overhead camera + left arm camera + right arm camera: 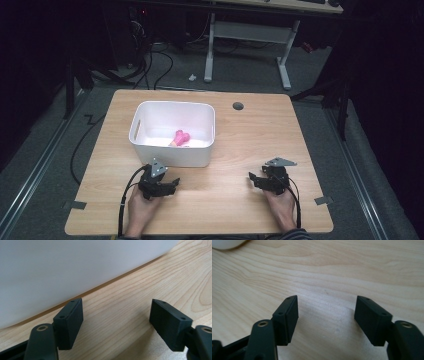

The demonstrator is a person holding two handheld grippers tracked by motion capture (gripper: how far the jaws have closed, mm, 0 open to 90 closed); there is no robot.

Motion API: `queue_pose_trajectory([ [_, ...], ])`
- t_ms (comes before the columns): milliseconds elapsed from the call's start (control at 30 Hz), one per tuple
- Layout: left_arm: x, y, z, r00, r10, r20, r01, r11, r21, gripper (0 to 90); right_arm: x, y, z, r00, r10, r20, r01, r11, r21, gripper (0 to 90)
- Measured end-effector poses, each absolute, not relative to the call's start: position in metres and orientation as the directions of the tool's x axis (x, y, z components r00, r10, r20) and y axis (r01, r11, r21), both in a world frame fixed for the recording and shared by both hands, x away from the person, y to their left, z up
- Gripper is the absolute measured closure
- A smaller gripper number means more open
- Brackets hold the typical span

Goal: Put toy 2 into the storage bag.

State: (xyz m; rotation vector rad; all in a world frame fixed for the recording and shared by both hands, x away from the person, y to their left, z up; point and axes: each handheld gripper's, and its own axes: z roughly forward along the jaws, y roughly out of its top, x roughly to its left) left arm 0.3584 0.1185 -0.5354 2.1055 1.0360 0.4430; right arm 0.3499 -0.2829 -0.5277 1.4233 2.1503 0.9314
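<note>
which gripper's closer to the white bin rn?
Left. The left gripper sits just in front of the white bin; the right gripper rests farther off, toward the table's right side.

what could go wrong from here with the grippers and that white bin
1. The left gripper rests open just in front of the white bin; a forward push could shove the bin across the table rather than reach into it.
2. The pink toy lies deep inside the bin, so a reach over the wall might catch the rim and tip it.
3. The right gripper sits open on bare wood, holding nothing.
</note>
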Motion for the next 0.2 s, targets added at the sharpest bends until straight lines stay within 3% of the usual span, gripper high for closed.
queue_pose_trajectory([
  [67, 0.3584, 0.1185, -0.5355, 0.615, 0.789, -0.014, 0.535, -0.403, 0.743, 27.4, 0.3471, -0.2780, -0.5307, -0.394, 0.919, -0.025, 0.624, 0.287, 0.727, 36.9],
  [200, 0.3583, 0.1185, -0.5355, 0.615, 0.788, -0.014, 0.534, -0.404, 0.743, 27.4, 0.3477, -0.2781, -0.5308, -0.396, 0.918, -0.018, 0.627, 0.285, 0.725, 34.7],
])
